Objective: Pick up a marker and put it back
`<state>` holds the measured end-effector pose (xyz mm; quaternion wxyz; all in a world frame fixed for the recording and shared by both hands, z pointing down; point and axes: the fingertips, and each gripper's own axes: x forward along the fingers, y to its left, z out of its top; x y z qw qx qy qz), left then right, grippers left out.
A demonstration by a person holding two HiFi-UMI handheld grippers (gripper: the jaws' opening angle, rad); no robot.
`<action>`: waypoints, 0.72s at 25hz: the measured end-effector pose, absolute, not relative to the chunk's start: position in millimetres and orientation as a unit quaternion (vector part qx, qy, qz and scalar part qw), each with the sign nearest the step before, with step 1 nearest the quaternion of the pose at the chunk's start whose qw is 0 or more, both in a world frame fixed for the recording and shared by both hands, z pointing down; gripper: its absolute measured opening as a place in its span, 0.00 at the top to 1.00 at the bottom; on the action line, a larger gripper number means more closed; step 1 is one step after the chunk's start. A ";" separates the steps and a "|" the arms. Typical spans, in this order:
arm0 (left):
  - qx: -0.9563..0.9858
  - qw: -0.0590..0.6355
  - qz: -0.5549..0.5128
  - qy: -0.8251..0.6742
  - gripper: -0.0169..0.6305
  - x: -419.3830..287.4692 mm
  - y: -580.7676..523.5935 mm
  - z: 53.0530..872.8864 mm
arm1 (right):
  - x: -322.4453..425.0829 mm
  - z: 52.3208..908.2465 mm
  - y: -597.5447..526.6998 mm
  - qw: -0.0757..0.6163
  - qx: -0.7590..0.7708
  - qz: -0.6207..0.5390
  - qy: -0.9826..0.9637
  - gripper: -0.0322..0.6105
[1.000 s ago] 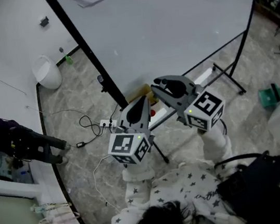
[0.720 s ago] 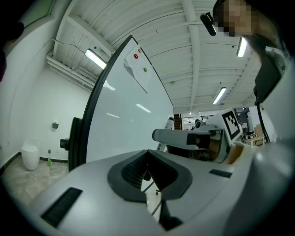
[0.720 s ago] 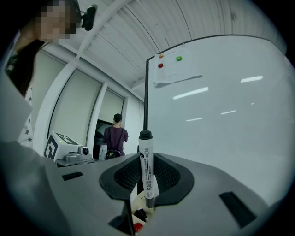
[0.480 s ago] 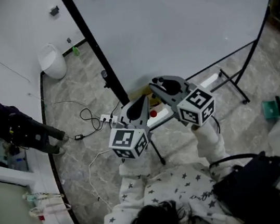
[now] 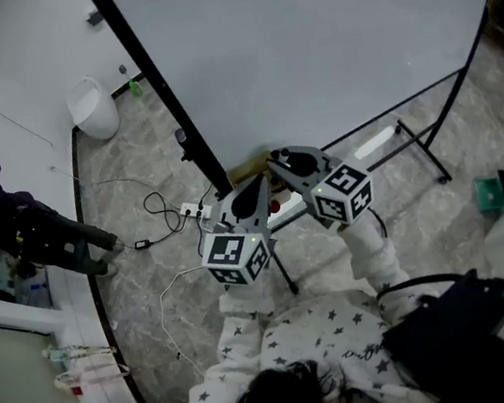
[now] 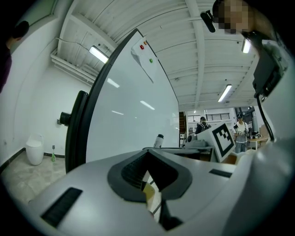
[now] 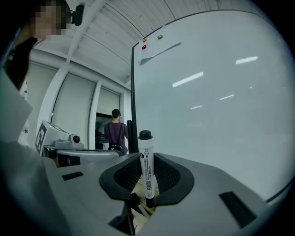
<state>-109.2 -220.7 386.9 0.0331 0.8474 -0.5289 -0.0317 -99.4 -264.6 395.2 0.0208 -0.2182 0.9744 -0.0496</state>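
Note:
A white marker (image 7: 147,171) with a black cap stands upright between the jaws of my right gripper (image 7: 148,184), which is shut on it. In the left gripper view the same marker (image 6: 158,140) pokes up above the right gripper. In the head view my right gripper (image 5: 286,163) and my left gripper (image 5: 257,188) sit side by side, pointing level at the foot of the whiteboard (image 5: 322,42). My left gripper (image 6: 148,154) has its jaws together at the tips with nothing between them.
The whiteboard's black frame post (image 5: 164,96) and its stand legs (image 5: 414,146) are just ahead. A yellowish box (image 5: 248,166) lies under the board. A power strip with cables (image 5: 191,221), a white bin (image 5: 90,107) and a seated person (image 5: 11,234) are to the left.
Both grippers have sunk lower in front of the board. The right one dropped more and drew closer to the left one. The marker stays gripped.

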 end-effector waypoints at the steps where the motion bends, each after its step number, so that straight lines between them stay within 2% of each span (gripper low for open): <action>1: 0.847 0.034 -0.031 -0.529 0.97 -108.8 -224.0 389.3 | -99.8 400.5 -268.8 0.019 -0.218 -0.054 0.974 0.83; 18: 0.844 0.054 -0.028 -0.533 0.97 -105.7 -229.6 414.3 | -104.0 452.2 -280.7 -0.017 -0.230 -0.041 0.972 0.83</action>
